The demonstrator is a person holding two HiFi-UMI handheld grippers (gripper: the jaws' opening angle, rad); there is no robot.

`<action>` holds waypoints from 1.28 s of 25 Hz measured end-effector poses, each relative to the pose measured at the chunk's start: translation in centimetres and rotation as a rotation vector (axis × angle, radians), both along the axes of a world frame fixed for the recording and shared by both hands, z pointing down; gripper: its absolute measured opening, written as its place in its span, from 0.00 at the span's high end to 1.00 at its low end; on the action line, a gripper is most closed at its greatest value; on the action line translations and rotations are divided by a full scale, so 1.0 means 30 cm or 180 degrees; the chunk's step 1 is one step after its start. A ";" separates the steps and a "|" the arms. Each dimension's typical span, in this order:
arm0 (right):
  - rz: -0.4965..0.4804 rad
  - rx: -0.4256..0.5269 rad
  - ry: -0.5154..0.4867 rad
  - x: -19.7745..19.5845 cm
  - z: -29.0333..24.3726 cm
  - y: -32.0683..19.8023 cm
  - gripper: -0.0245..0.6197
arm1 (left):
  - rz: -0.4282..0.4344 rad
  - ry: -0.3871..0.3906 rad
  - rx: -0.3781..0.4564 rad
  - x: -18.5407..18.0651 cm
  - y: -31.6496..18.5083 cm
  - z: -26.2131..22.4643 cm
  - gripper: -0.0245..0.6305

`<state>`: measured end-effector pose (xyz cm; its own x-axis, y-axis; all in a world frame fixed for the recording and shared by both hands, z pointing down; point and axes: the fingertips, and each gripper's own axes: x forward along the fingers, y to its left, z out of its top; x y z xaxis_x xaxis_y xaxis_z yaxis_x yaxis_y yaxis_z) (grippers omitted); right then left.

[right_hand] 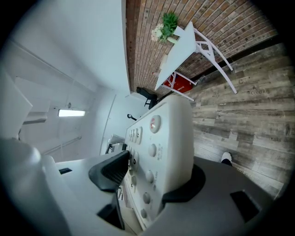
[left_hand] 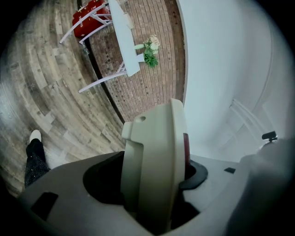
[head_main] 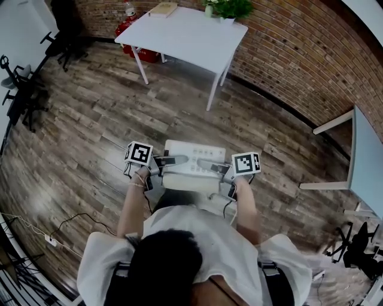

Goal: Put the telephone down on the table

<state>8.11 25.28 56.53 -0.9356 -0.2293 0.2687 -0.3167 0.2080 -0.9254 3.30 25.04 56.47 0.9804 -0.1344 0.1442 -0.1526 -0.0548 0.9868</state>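
A plank floor (head_main: 90, 119) runs to a brick wall (head_main: 299, 54). The white counter (head_main: 185, 36) stands well ahead beside that wall, with a potted plant (head_main: 230, 7) and a flat box (head_main: 163, 9) at its far edge. Something red (head_main: 134, 36) beneath it is half hidden. The telephone (head_main: 192, 170) hangs over the floor, well short of the counter. The left tool (head_main: 172, 160) and the right tool (head_main: 208, 164) are each clamped on one end of it. Its near edge is hard to tell from the person's white shirt.
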 end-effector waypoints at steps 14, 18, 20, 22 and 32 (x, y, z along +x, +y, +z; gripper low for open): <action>-0.0031 -0.0090 0.0051 -0.142 0.023 -0.191 0.56 | -0.0030 0.0002 -0.0110 -0.146 -0.187 0.030 0.51; -0.0006 -0.0095 0.0060 -0.183 0.022 -0.249 0.56 | 0.0038 0.0033 -0.0041 -0.183 -0.248 0.026 0.51; 0.0021 -0.0086 0.0058 -0.197 0.023 -0.284 0.56 | 0.0071 0.0040 -0.0011 -0.195 -0.285 0.023 0.51; 0.0044 -0.0085 0.0054 -0.216 0.024 -0.312 0.56 | 0.0100 0.0022 0.0007 -0.215 -0.317 0.028 0.51; 0.0197 -0.0071 0.0077 -0.280 0.011 -0.466 0.56 | 0.0231 0.0017 -0.0062 -0.283 -0.475 0.029 0.51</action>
<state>-0.28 11.30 56.87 -0.9130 -0.2802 0.2966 -0.3506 0.1667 -0.9216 -5.17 10.79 57.32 0.9882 -0.0602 0.1408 -0.1437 -0.0462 0.9885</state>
